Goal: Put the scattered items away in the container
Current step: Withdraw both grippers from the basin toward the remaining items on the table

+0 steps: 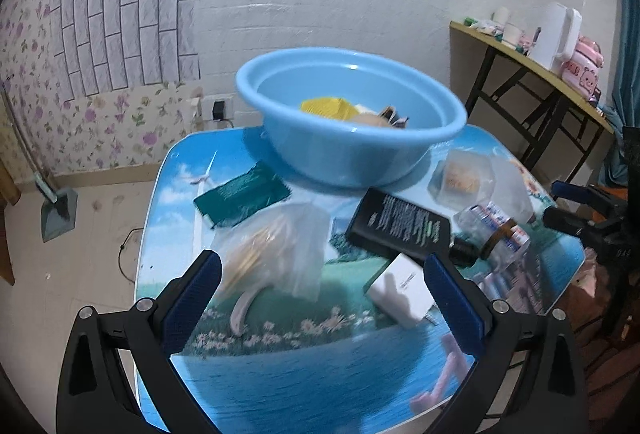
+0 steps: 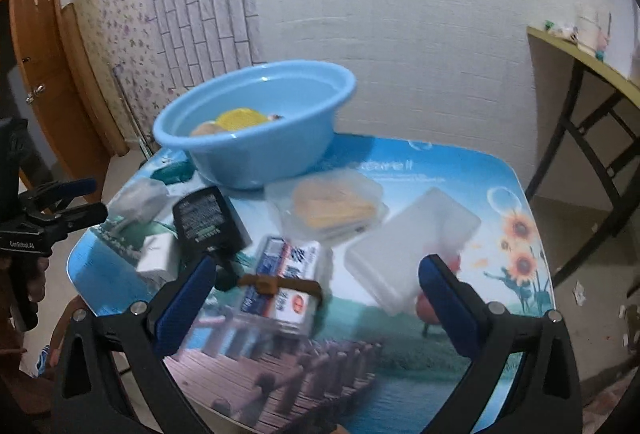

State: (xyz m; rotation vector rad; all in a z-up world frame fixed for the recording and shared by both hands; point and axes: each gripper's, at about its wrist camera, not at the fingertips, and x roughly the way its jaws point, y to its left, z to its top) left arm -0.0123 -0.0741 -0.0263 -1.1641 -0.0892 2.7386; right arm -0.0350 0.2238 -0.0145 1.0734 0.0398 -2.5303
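A light blue basin [image 1: 344, 137] stands at the far side of the printed table [image 1: 280, 374] and holds a yellow item [image 1: 328, 107] and other small things. In front of it lie a green packet [image 1: 240, 195], a clear bag of sticks [image 1: 272, 254], a black flat bottle [image 1: 400, 224], a white charger [image 1: 404, 290], a clear banded bottle [image 2: 280, 290], a clear tub with orange contents [image 2: 332, 207] and a white plastic box [image 2: 412, 246]. My left gripper [image 1: 320, 310] is open and empty above the bag and charger. My right gripper [image 2: 316, 302] is open and empty around the banded bottle.
A side table [image 1: 532, 61] with a white jug and pink items stands at the right wall. A dustpan [image 1: 58, 209] leans on the floor at the left. A wooden door [image 2: 44, 73] is at the far left. The basin also shows in the right wrist view [image 2: 256, 141].
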